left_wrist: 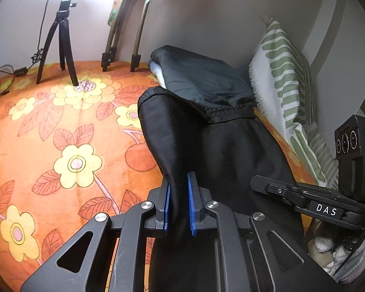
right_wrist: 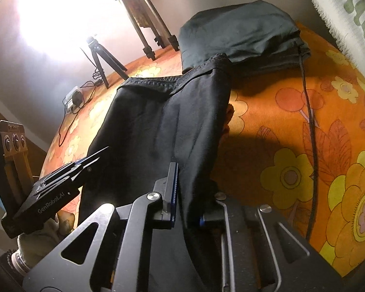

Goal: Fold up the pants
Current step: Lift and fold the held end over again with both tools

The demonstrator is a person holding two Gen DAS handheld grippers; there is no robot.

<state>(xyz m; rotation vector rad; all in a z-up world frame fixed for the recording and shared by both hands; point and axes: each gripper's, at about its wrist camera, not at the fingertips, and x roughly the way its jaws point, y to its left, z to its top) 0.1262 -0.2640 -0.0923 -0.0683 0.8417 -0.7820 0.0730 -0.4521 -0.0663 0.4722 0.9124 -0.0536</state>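
Pinching the near end of the black pants (left_wrist: 206,146) on the flowered bedspread (left_wrist: 60,133), the left gripper (left_wrist: 178,202) and right gripper (right_wrist: 187,194) look ready to carry that end toward the far hem.

You're working over an orange floral bedspread (left_wrist: 60,126); a black tripod (left_wrist: 60,41) is standing near a green-striped pillow (left_wrist: 282,77).

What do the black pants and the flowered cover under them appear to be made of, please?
The black pants look like a smooth, thin woven cloth with a faint sheen; they drape in soft folds and show a stitched hem. The flowered cover looks like a matte, slightly fuzzy printed fabric, perhaps a blanket; its fibre cannot be told.
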